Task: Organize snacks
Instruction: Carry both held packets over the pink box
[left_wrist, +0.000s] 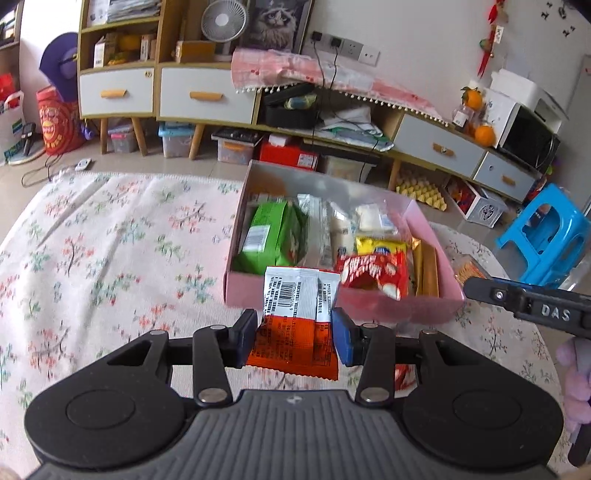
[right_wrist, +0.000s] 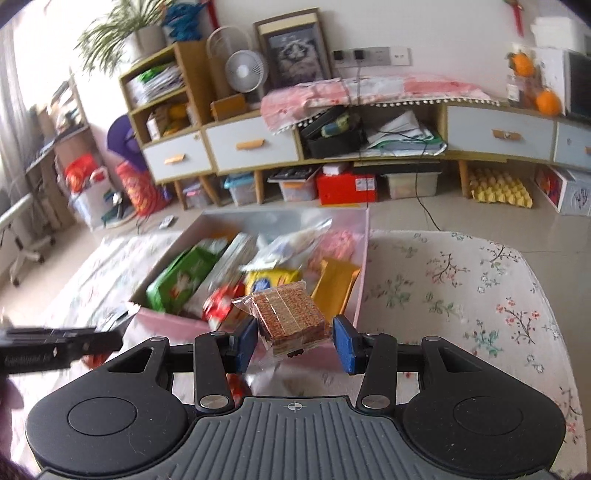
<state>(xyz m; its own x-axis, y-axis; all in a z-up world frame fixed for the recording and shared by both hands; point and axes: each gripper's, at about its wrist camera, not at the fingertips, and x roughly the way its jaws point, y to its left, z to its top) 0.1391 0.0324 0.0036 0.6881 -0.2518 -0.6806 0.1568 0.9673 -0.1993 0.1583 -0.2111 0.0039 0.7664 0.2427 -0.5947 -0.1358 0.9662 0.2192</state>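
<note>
A pink box (left_wrist: 373, 308) full of snacks sits on the floral tablecloth; a green packet (left_wrist: 266, 232), a red packet (left_wrist: 373, 275) and a gold packet (left_wrist: 428, 273) lie inside. My left gripper (left_wrist: 295, 334) is shut on an orange-and-white barcode packet (left_wrist: 291, 295), held just in front of the box's near wall. In the right wrist view my right gripper (right_wrist: 295, 341) is shut on a clear-wrapped cracker pack (right_wrist: 290, 317), raised over the near edge of the pink box (right_wrist: 173, 325). Each gripper's fingers reach into the other's view from the side.
The floral tablecloth (left_wrist: 110, 258) stretches left of the box and also right of it (right_wrist: 461, 295). A blue plastic stool (left_wrist: 543, 240) stands past the table's right edge. Low cabinets (right_wrist: 255, 147) with drawers and storage bins line the far wall.
</note>
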